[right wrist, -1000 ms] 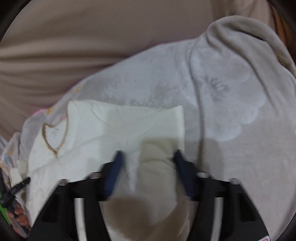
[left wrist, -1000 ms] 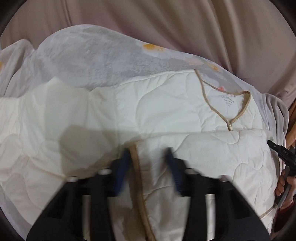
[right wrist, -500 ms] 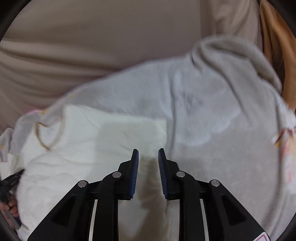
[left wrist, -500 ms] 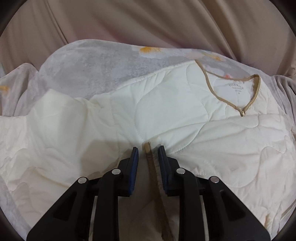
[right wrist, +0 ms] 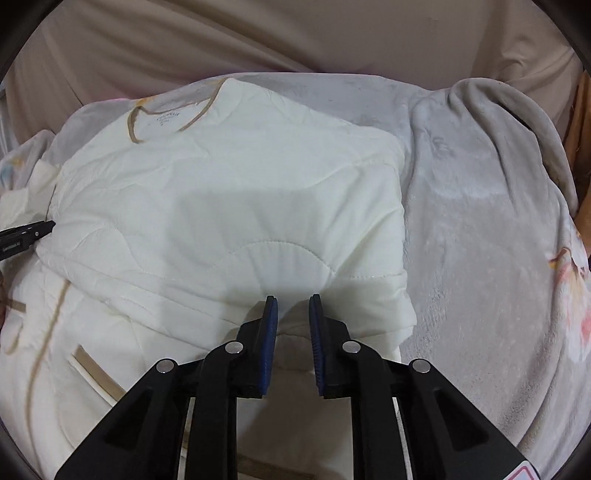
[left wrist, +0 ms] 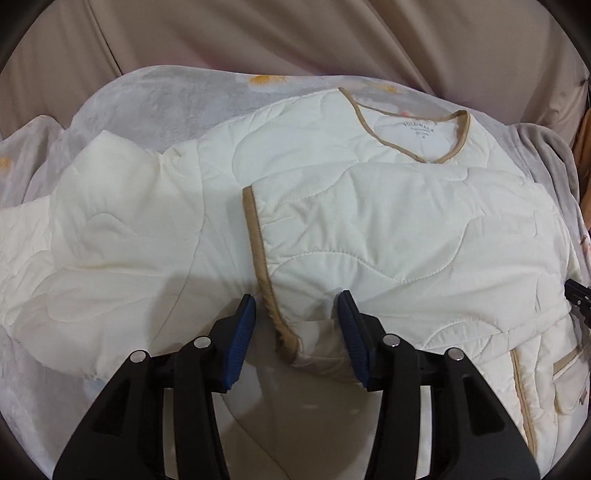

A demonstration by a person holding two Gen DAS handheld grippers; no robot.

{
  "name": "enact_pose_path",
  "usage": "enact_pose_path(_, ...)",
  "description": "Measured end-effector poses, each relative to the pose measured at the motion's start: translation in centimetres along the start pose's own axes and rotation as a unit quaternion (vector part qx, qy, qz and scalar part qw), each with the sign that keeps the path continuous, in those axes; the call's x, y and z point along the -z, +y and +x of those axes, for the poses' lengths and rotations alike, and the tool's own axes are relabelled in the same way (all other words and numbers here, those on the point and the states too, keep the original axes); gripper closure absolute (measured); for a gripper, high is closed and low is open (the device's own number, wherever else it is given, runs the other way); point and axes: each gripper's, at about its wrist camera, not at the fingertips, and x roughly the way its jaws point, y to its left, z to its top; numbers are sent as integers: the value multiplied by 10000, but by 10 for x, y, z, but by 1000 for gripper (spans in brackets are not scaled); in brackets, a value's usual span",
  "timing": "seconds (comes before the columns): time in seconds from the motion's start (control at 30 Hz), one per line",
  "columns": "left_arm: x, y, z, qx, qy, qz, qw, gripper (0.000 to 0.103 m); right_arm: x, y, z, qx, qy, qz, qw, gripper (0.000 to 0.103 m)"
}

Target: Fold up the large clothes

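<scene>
A cream quilted jacket with tan trim lies spread on a grey blanket. Its right sleeve is folded across the chest, the tan cuff pointing left, below the neckline. My left gripper is open, its jaws wide on either side of the cuff's trim, the cloth lying loose between them. In the right wrist view the jacket fills the left half. My right gripper stands over the folded sleeve's edge with a narrow gap between the blue pads; no cloth is pinched.
A grey fleece blanket covers the surface, bunched in a ridge at the right. Beige fabric rises behind. The left sleeve spreads to the left. The other gripper's tip shows at the right edge.
My left gripper was shut on the cuff's trim half a second ago and has opened wide, leaving the sleeve lying across the chest. My right gripper has drawn back a little.
</scene>
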Motion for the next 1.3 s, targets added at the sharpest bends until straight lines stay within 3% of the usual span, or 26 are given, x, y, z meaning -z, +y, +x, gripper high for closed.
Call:
enact_pose_path(0.13,5,5,-5,8,-130,-54,9999,58,6,7,2,257,-151,-167,9994,90)
enact_pose_path(0.27,10,44,-37,256,-388,-753,9961,56,12,23,-2,751,-374,-539,9950,85)
enact_pose_path(0.37,17,104,-79,193,-670,-1590,9848,40,12,19,-5,708,-449,-471,9954,83)
enact_pose_path(0.4,20,128,-92,33,-785,-1856,9795,31,12,15,-5,623,-457,-395,9962,83)
enact_pose_path(0.47,27,182,-114,-542,-957,-2344,9659,30,11,10,-6,488,-456,-278,9974,82)
enact_pose_path(0.6,45,293,-126,-1419,-929,-3341,9271,30,11,9,-5,465,-463,-238,9976,82)
enact_pose_path(0.77,64,381,-92,-1132,-588,-4331,8923,30,12,13,-6,599,-497,-287,9966,79)
enact_pose_path(0.87,68,404,-72,-1073,-572,-4530,8832,33,13,12,-7,594,-532,-228,9966,77)
enact_pose_path(0.93,65,405,-67,-1177,-601,-4511,8826,51,13,12,-7,598,-540,-211,9965,76)
enact_pose_path(0.97,61,404,-68,-1182,-638,-4433,8862,62,13,13,-7,608,-543,-207,9965,75)
enact_pose_path(1.0,56,403,-69,-1139,-668,-4336,8914,86,13,13,-7,620,-546,-207,9964,75)
enact_pose_path(1.03,46,396,-75,-1193,-698,-4202,8968,92,13,14,-8,630,-548,-208,9963,75)
enact_pose_path(1.17,-5,350,-117,-1338,-1268,-3513,9179,97,13,14,-8,640,-554,-215,9962,74)
enact_pose_path(1.3,-68,247,-173,-1030,-2013,-2407,9439,97,13,13,-8,627,-567,-221,9962,74)
